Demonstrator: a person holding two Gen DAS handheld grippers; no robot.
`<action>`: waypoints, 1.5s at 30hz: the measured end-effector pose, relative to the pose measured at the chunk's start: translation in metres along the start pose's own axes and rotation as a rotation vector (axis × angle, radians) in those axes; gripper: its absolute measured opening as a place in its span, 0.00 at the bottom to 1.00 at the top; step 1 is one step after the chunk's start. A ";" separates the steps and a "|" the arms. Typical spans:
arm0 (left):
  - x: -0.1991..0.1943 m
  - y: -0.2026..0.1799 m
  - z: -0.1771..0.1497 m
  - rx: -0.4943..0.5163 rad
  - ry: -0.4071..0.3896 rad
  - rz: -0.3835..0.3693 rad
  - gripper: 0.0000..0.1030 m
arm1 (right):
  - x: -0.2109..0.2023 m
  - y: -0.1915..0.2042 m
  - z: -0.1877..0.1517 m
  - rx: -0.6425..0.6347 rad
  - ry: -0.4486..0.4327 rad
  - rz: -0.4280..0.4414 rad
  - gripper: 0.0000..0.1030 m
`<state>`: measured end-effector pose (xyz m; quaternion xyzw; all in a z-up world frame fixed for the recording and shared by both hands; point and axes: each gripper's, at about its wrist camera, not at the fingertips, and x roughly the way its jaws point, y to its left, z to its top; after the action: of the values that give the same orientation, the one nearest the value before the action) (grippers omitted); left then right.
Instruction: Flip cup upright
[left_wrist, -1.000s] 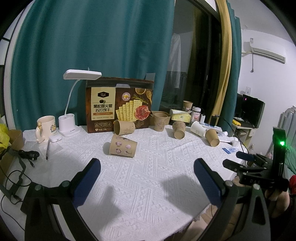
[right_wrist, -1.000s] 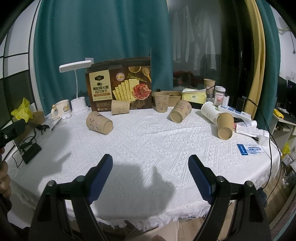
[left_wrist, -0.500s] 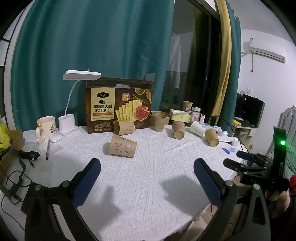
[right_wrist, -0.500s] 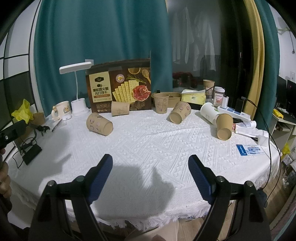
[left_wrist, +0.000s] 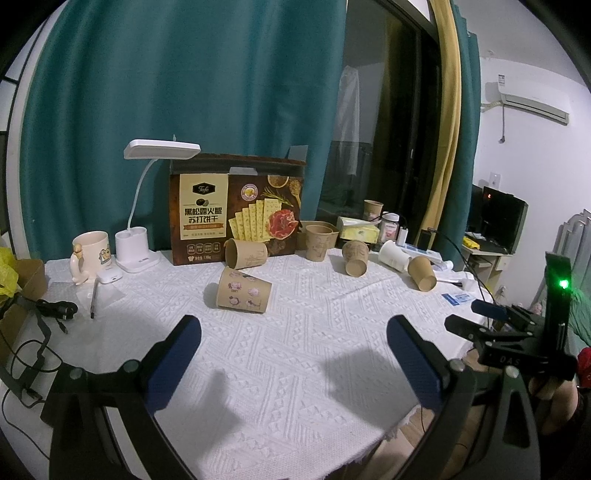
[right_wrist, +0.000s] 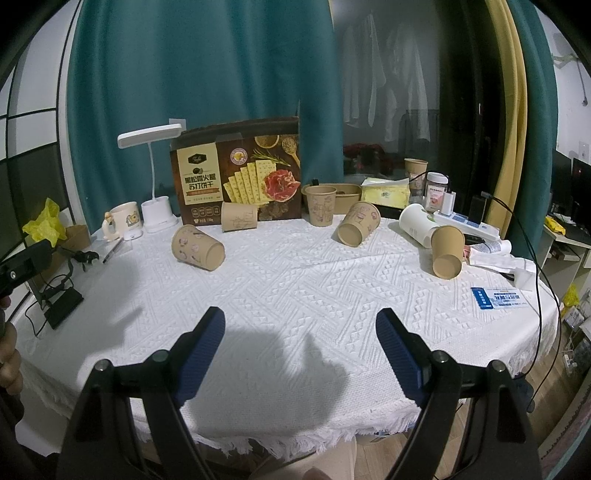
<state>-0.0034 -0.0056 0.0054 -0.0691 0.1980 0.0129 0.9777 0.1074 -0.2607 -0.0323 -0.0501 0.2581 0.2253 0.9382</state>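
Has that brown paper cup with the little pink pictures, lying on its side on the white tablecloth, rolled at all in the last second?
No. The brown paper cup with pink pictures lies where it was, just in front of the brown cracker box.

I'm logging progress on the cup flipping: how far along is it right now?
Barely begun. Done: one brown cup already stands upright by the cracker box. In hand: nothing; the left gripper and right gripper are both open and empty over the tablecloth. Left: the sticker cup and four other paper cups lie on their sides.
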 end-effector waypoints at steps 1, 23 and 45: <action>0.000 0.000 0.000 0.000 0.000 0.001 0.98 | 0.000 0.000 0.000 0.001 0.001 0.001 0.80; 0.020 0.003 -0.002 -0.016 0.044 0.001 0.98 | 0.010 0.004 0.010 0.002 0.019 0.010 0.80; 0.228 0.070 -0.005 -0.410 0.485 -0.020 0.98 | 0.119 -0.030 0.014 0.030 0.094 0.091 0.80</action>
<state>0.2012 0.0624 -0.0968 -0.2676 0.4179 0.0263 0.8678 0.2182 -0.2373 -0.0808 -0.0351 0.3073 0.2611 0.9144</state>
